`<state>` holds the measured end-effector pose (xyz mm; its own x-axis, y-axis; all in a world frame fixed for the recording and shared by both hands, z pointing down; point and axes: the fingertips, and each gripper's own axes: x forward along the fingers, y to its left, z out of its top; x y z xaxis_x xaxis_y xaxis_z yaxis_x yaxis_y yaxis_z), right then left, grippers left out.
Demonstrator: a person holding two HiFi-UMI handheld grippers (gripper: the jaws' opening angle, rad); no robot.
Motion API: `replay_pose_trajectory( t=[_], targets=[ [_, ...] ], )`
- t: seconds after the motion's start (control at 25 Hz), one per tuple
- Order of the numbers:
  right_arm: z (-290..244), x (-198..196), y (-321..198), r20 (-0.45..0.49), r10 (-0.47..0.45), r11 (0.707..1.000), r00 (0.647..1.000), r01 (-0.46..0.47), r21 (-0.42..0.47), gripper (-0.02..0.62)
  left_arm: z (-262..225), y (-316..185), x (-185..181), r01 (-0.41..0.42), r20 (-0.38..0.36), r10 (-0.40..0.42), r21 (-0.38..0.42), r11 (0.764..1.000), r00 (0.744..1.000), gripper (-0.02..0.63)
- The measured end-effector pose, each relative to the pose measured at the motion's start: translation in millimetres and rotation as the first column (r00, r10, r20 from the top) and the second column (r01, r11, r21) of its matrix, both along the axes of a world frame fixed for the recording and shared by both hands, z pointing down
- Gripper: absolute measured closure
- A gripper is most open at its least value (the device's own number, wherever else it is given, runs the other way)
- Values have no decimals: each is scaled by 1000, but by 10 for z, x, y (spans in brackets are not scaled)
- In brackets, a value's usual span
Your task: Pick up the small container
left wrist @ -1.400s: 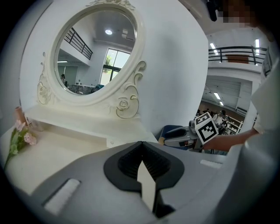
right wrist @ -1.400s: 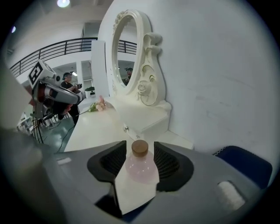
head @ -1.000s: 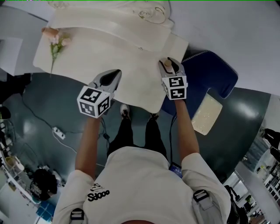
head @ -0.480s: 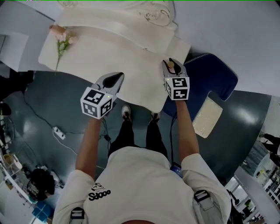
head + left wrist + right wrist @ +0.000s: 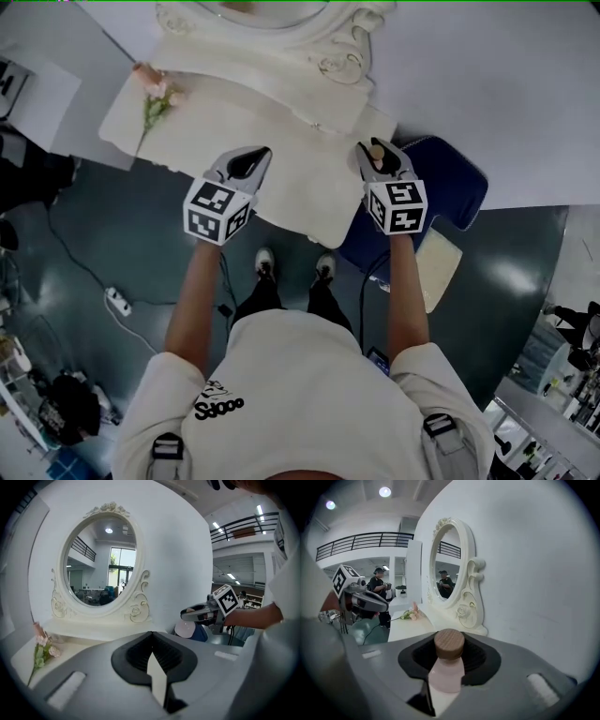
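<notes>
A: On our left, the left gripper (image 5: 249, 159) has its jaws pressed together on nothing and hangs over the near edge of the tabletop (image 5: 281, 131). What has changed on the other side?

B: Our right gripper (image 5: 379, 155) has narrowed onto the small container (image 5: 448, 667). The pale pink body sits between the pads. Its wooden cap (image 5: 449, 643) stands upright, clear above them.

A: So is the grasp made?

B: We judge so. The container looks clear of the tabletop, which lies to that gripper's left and beyond it, so the pickup seems nearly done.

A: And against a second ago?

B: Then the right gripper stood over the tabletop's right part with its jaws wider. Now it has drawn back to the near right corner, partly over the blue seat (image 5: 455, 178). The left gripper has moved little. The mirror (image 5: 281, 28) beyond both grippers shows more, which we put down to our head shifting.
</notes>
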<state>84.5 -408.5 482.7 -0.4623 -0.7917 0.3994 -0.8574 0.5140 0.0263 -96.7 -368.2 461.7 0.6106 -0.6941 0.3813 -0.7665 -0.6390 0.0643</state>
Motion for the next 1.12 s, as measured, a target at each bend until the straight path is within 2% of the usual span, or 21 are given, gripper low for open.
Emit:
replay_pose_trajectory(
  t=[0.4, 0.8, 1.12],
  targets=[
    [-961, -78, 316, -11, -21, 994, 1000, 22, 103, 479, -797, -61, 44, -41, -5, 43, 182, 982, 999, 586],
    [-1627, -140, 520, 19, -19, 980, 1000, 15, 199, 479, -1472, -5, 99, -76, -4, 82, 339, 938, 997, 586],
    [-1987, -138, 627, 34, -24, 967, 999, 14, 255, 479, -1823, 76, 67, -67, 15, 67, 424, 903, 998, 586]
  ],
)
